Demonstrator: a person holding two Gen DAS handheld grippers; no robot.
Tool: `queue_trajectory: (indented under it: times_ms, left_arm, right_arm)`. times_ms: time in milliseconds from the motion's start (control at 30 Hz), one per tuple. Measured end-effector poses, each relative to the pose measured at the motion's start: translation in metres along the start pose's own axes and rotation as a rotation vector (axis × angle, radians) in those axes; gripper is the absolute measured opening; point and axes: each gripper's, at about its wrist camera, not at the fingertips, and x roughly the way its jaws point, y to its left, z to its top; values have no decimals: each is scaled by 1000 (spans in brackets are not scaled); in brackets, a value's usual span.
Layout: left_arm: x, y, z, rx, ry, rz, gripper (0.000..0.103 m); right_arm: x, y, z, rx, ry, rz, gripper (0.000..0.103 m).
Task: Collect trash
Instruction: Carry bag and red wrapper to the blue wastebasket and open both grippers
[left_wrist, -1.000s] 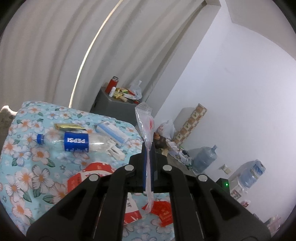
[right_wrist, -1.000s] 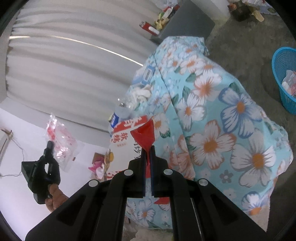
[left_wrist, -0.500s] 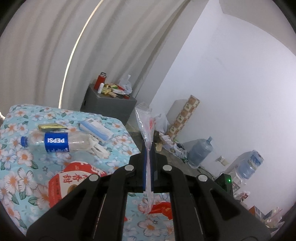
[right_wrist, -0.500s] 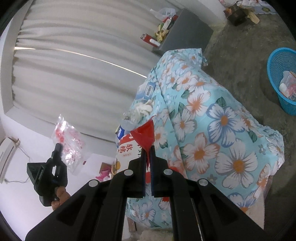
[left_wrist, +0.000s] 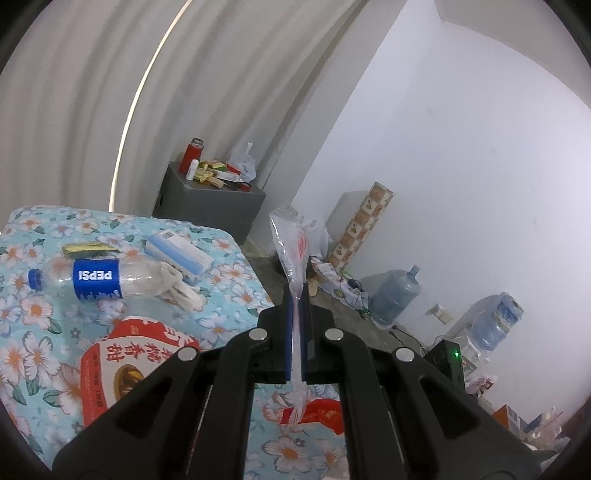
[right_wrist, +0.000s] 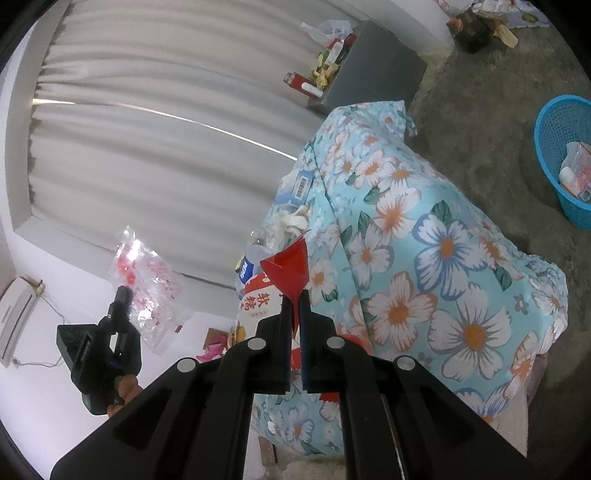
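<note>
Left gripper (left_wrist: 295, 295) first: I have its jaws pinched together on a clear plastic bag (left_wrist: 290, 243) with red print, which stands up edge-on between the blue pads and trails a thin tail below them. From the right wrist camera I can see that same left gripper (right_wrist: 123, 295) off at the left, raised above the table, the bag (right_wrist: 147, 284) fanned out flat beside it.

Working left to right on the floral tablecloth (left_wrist: 33, 314): an empty Pepsi bottle (left_wrist: 99, 282) lies on its side with its blue cap pointing left, a small yellow-green wrapper (left_wrist: 86, 249) just behind it. A crumpled white tissue (left_wrist: 181, 291) touches the bottle's base, and a pale blue box (left_wrist: 177, 253) lies just past that. Nearer me sits a red and white snack packet (left_wrist: 122, 369), and low down under the gripper lies a red wrapper (left_wrist: 325, 415).

Right gripper (right_wrist: 294, 302): I have it clamped on a red scrap of wrapper (right_wrist: 288, 266), which sticks up as a folded triangle above the fingertips, held over the table's near edge. Far right, on the concrete floor and well apart from the table, stands a blue mesh basket (right_wrist: 554, 122) with some trash in it.
</note>
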Motion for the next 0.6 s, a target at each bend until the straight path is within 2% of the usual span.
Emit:
queue_trajectory:
  times_ms: [367,600]
  left_arm:
    - [35,-42,-1,55,28,-64,1]
    - [93,-80,-9,86,101,-136,1]
  right_arm:
    - [-34,-6,15,6,-87,25,4]
    - [-70,-20,34,22,-176,6,4]
